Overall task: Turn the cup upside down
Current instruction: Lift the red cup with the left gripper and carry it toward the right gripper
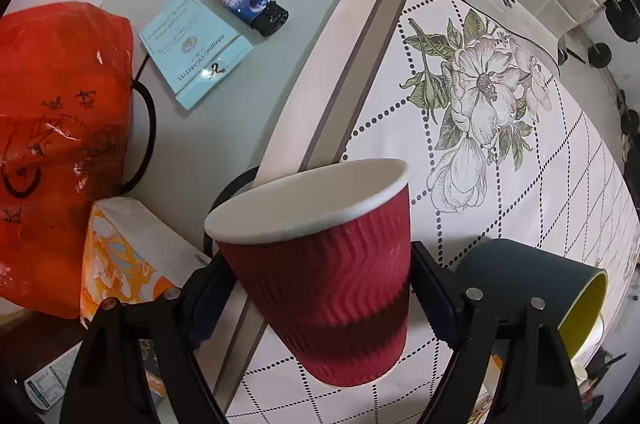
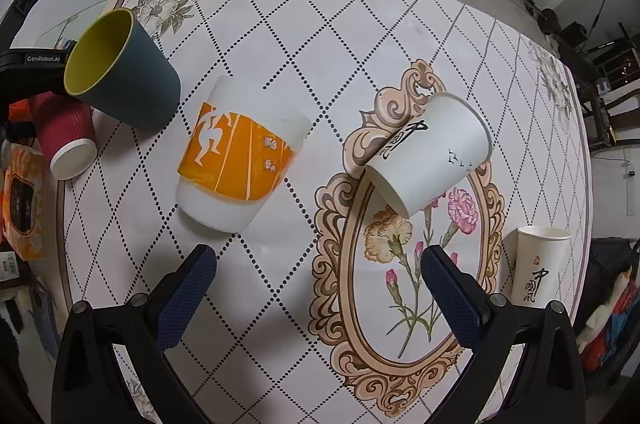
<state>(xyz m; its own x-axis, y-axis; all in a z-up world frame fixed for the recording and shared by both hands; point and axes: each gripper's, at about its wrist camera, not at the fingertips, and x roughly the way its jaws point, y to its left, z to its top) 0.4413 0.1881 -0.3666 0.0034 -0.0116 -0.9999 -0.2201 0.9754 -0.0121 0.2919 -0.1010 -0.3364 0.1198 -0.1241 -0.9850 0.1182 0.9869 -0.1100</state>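
Note:
My left gripper (image 1: 320,284) is shut on a red ribbed paper cup (image 1: 324,276) with a white rim, gripped across its body. In the left wrist view the cup stands mouth up between the fingers. In the right wrist view the red cup (image 2: 64,140) shows at the far left, tilted, held by the left gripper's black body. My right gripper (image 2: 318,284) is open and empty above the patterned tablecloth (image 2: 360,36).
A grey cup with yellow inside (image 2: 120,72) stands by the red cup. A white-and-orange cup (image 2: 236,160) and a white paper cup (image 2: 432,152) stand upside down; another white cup (image 2: 538,264) is upright. An orange bag (image 1: 56,144), booklet (image 1: 196,48) and lighter (image 1: 248,4) lie left.

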